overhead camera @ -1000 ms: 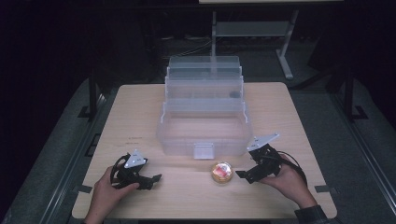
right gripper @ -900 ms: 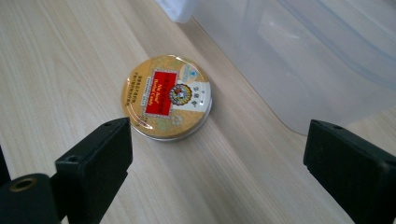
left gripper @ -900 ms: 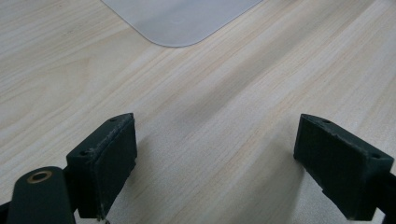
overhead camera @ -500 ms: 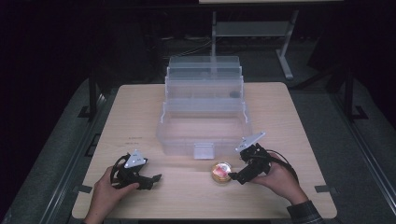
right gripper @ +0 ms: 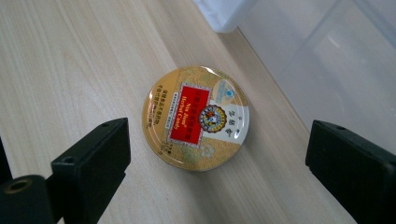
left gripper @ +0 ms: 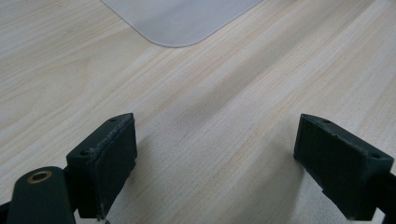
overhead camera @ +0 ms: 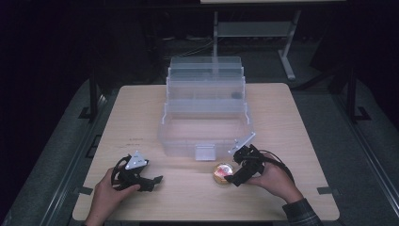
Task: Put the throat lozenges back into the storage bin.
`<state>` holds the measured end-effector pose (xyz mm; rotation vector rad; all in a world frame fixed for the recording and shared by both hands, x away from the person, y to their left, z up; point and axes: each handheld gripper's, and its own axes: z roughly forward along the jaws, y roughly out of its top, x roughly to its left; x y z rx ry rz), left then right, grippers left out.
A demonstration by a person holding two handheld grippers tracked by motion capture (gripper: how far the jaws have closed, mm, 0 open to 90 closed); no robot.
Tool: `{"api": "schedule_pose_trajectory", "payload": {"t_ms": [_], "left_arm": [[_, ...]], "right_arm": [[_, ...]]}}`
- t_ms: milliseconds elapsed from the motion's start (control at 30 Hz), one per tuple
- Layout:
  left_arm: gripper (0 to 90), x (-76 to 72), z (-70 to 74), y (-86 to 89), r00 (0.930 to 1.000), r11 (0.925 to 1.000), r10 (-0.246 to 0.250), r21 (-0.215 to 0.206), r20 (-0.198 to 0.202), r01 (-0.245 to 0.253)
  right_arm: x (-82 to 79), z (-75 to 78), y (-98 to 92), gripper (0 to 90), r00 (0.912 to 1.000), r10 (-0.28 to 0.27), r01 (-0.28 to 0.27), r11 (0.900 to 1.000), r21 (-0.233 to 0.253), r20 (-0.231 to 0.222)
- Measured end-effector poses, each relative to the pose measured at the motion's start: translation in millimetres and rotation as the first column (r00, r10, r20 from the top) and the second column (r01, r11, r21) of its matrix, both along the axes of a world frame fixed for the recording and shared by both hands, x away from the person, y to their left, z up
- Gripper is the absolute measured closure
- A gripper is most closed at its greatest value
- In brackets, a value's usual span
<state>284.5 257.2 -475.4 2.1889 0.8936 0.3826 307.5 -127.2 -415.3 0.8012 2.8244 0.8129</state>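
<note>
Over the last second the right gripper (overhead camera: 234, 175) has slid in from the side to the round tin (overhead camera: 222, 173) lying on the tabletop (overhead camera: 301, 132) just before the clear box (overhead camera: 205, 123), jaws spread wide around it, ready to clamp

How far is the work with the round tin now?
Done: the clear box stands open, its trays stepped back. In hand: the right gripper is open with the round tin lying flat on the table just ahead of its jaws, not gripped. The left gripper rests open over bare wood. Left: closing on the tin, lifting it, probably placing it in the box.
</note>
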Motion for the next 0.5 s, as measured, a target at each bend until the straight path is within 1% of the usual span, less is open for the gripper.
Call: {"api": "schedule_pose_trajectory", "payload": {"t_ms": [133, 500], "left_arm": [[12.3, 0.0, 0.0, 0.0, 1.0, 1.0, 0.0, 0.001, 0.0, 0.0], [12.3, 0.0, 0.1, 0.2, 1.0, 1.0, -0.002, 0.003, -0.001, 0.002]], "right_arm": [[1.0, -2.1, 5.4, 6.1, 0.9998, 0.018, -0.018, 1.0, -0.009, -0.011], [3.7, -9.0, 20.3, 4.6, 0.9981, 0.049, -0.051, 0.997, -0.056, -0.037]]}}
